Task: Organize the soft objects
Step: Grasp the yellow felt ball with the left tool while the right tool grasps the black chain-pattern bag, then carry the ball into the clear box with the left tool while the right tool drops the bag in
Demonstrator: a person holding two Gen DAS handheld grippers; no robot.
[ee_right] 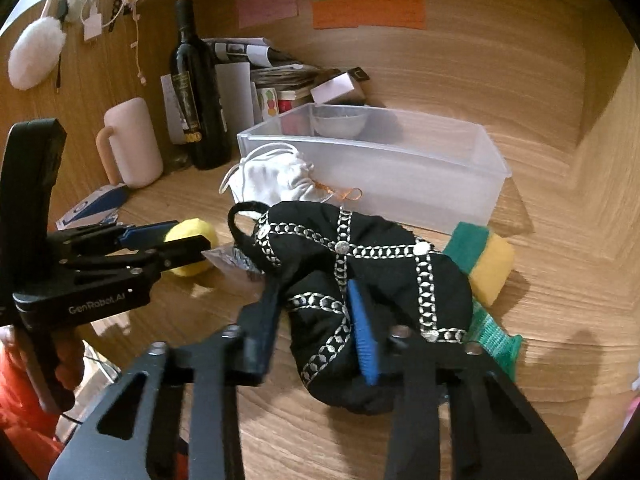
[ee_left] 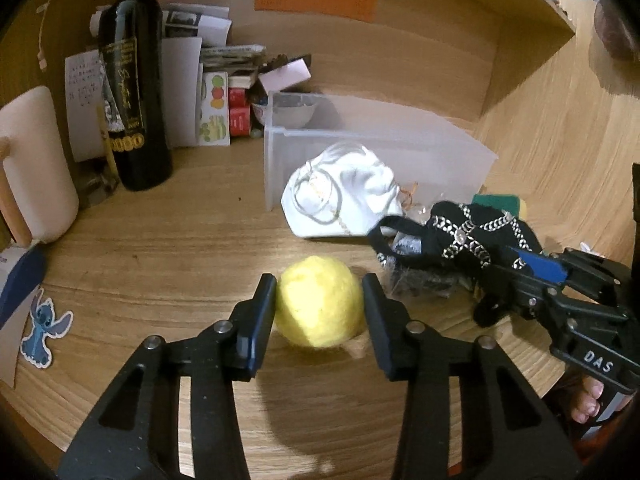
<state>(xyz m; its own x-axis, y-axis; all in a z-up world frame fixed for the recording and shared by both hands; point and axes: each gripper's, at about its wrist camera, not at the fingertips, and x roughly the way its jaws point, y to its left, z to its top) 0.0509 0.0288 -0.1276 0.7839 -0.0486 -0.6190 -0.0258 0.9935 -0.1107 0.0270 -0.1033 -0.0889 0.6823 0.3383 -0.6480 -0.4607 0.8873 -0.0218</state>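
While my left gripper brackets the yellow ball near me, jaws apart and barely touching, my right gripper squeezes the black pouch, so next comes lifting both into the far clear bin.

Sticky notes at 12 o'clock too blurred to read, sponge mostly hidden behind black pouch, mug clipped at 9 o'clock edge.
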